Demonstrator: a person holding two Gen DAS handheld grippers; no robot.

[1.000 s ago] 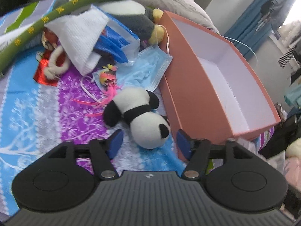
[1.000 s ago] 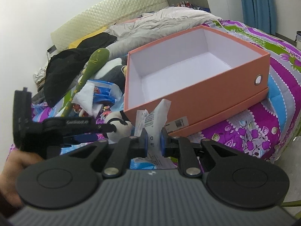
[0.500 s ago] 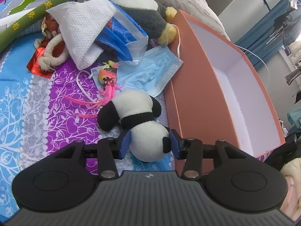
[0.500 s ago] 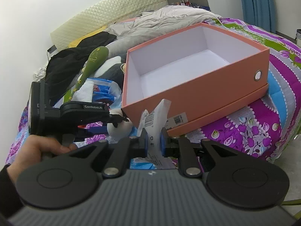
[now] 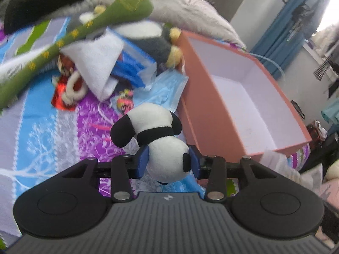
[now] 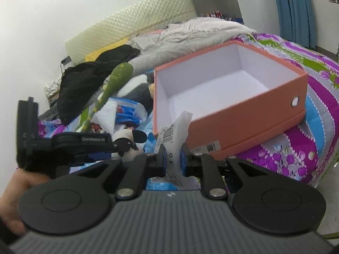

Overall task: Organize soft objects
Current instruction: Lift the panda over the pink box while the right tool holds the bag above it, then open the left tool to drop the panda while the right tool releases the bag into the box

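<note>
My left gripper is shut on the head of a small plush panda and holds it above the bedspread, left of the open orange box. The panda also shows in the right wrist view, held by the left gripper. My right gripper is shut on a clear plastic packet with a barcode label, in front of the box. The box's white inside looks empty.
A pile lies left of the box: a long green plush, a white cloth, a blue plastic bag, a blue face mask, a grey and white plush. Black clothing and a grey blanket lie behind.
My left gripper closed on the panda's head and lifted it off the bedspread. My right gripper kept its hold on the packet and moved slightly.
</note>
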